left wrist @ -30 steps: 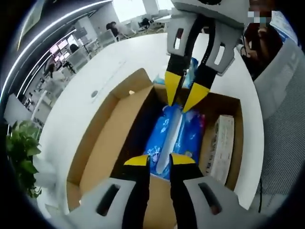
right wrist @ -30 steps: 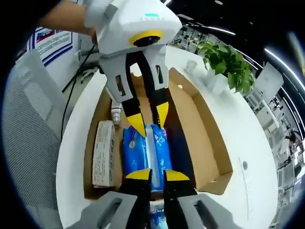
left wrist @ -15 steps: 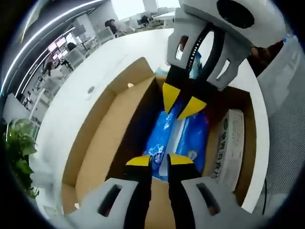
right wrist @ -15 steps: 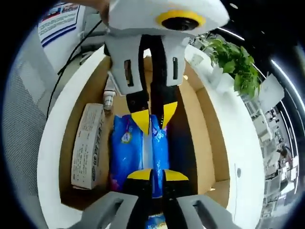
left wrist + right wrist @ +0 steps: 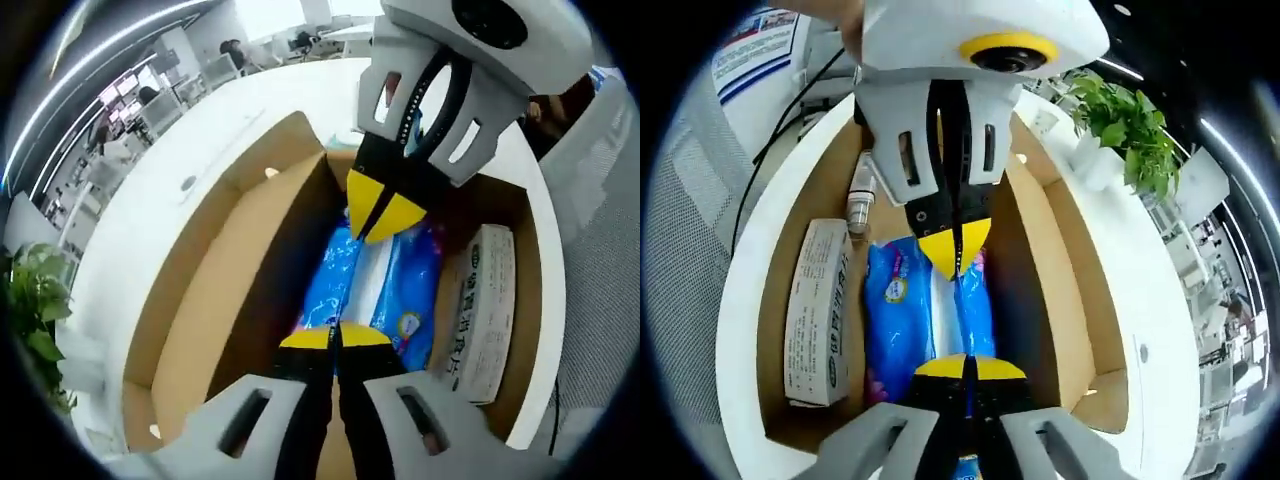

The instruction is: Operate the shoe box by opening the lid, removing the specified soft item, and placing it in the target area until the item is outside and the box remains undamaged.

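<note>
The open cardboard shoe box [image 5: 300, 190] lies on a white table, its lid [image 5: 215, 300] folded out flat beside it. Inside lies a blue soft pack [image 5: 400, 290] with a white strip down its middle. My left gripper [image 5: 335, 338] is shut on the pack's near end. My right gripper [image 5: 383, 205] reaches in from the far side, its jaws pinched together on the other end. From the right gripper view the blue pack [image 5: 895, 310] runs between my right gripper [image 5: 968, 368] and the left gripper [image 5: 955, 245], both pressed onto it.
A white printed carton [image 5: 482, 300] lies in the box beside the pack, also seen as the carton [image 5: 818, 310], with a small bottle [image 5: 862, 195] past it. A potted plant [image 5: 1125, 125] stands on the table [image 5: 1155, 300]. A mesh chair [image 5: 690, 230] is alongside.
Both grippers have closed from open onto the ends of the blue pack. Both cameras have dropped closer into the box.
</note>
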`<control>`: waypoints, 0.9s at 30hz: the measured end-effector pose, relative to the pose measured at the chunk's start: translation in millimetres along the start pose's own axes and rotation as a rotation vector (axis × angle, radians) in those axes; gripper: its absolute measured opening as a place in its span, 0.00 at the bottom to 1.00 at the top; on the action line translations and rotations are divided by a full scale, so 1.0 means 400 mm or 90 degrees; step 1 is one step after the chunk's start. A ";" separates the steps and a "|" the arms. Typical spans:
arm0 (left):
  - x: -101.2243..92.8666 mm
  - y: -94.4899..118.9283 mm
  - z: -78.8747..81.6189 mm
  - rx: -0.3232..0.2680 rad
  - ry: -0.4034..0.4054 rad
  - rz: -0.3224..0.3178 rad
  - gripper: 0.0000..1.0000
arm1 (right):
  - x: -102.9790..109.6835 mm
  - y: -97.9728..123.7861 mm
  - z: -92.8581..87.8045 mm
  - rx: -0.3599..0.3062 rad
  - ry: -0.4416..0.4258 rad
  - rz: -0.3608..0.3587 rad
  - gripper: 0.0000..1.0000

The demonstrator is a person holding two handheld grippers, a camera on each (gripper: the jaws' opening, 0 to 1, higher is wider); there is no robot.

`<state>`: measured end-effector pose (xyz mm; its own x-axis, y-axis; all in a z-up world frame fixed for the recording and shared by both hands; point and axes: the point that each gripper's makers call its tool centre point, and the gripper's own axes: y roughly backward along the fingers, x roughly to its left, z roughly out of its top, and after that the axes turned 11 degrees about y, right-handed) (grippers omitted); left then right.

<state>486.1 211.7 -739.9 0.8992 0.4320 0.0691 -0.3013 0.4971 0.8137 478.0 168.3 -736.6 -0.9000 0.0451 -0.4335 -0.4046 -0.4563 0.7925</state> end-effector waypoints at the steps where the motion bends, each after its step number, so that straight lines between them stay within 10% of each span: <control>1: -0.001 0.005 0.000 -0.001 0.000 -0.001 0.00 | 0.000 0.002 0.002 -0.004 -0.006 -0.001 0.00; 27: 0.000 0.135 0.033 -0.024 -0.048 0.037 0.00 | -0.021 0.098 0.103 -0.084 -0.031 -0.055 0.00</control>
<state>473.9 228.8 -688.2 0.9010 0.4032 0.1600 -0.3639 0.5017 0.7848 463.0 186.6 -684.5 -0.8709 0.1311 -0.4737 -0.4591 -0.5614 0.6885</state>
